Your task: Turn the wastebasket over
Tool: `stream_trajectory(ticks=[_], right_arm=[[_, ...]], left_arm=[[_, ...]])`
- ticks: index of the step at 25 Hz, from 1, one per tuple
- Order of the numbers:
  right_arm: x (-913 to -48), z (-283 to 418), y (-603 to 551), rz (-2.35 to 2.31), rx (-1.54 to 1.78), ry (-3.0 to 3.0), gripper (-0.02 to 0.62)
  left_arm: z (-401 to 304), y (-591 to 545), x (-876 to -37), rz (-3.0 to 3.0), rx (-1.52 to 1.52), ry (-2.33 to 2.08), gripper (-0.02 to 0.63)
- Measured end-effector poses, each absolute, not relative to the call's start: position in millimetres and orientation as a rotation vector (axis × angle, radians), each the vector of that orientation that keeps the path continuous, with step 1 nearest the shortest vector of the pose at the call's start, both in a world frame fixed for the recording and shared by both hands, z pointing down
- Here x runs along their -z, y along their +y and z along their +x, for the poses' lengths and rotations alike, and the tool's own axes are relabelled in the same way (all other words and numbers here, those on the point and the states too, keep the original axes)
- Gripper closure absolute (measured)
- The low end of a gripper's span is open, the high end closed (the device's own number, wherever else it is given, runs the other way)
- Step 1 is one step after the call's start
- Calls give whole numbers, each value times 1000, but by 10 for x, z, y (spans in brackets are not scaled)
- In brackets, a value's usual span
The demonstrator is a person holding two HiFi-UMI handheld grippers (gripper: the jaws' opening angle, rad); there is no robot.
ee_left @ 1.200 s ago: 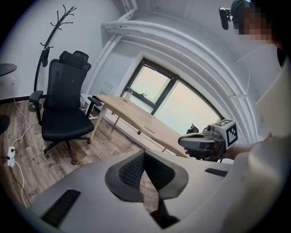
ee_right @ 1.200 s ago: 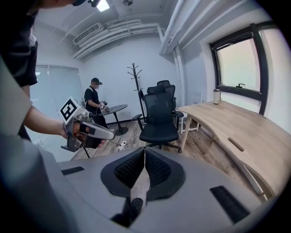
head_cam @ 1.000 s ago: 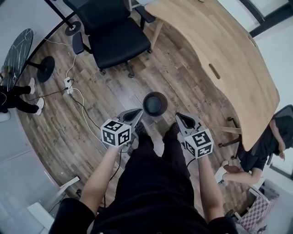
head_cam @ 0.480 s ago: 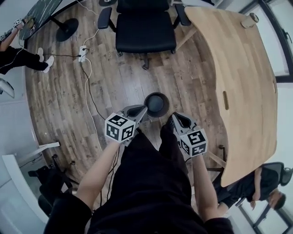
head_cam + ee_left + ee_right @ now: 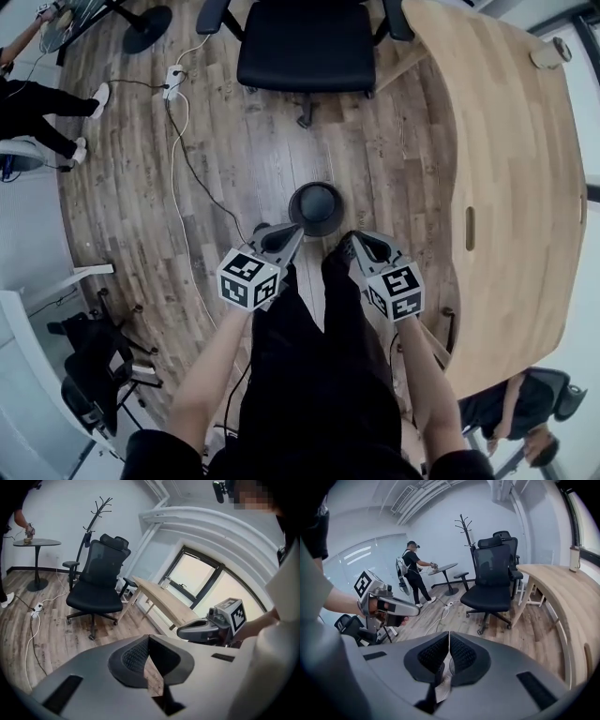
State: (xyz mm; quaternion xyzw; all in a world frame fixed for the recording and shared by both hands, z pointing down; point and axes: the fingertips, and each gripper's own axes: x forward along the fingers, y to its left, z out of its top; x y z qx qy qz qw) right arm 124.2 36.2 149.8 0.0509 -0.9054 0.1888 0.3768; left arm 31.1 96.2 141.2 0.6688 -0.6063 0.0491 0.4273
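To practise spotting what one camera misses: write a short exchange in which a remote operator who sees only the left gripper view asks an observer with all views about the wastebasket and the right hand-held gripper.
Operator: My view shows the chair and desk, but no wastebasket. Where is it?
Observer: The head view shows the wastebasket on the wood floor, just beyond the tips of the left hand-held gripper and the right hand-held gripper.
Operator: Is the right one holding anything?
Observer: No. Its own view shows its jaws together, with nothing between them.
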Motion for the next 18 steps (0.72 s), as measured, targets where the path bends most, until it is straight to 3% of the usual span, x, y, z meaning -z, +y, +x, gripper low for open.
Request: stream_trajectory(ticks=[18], right_arm=[[-3413,1167,187,223,-598,-2137,561]], left_arm=[[43,713,-3133,1651,-273,-1384,591]])
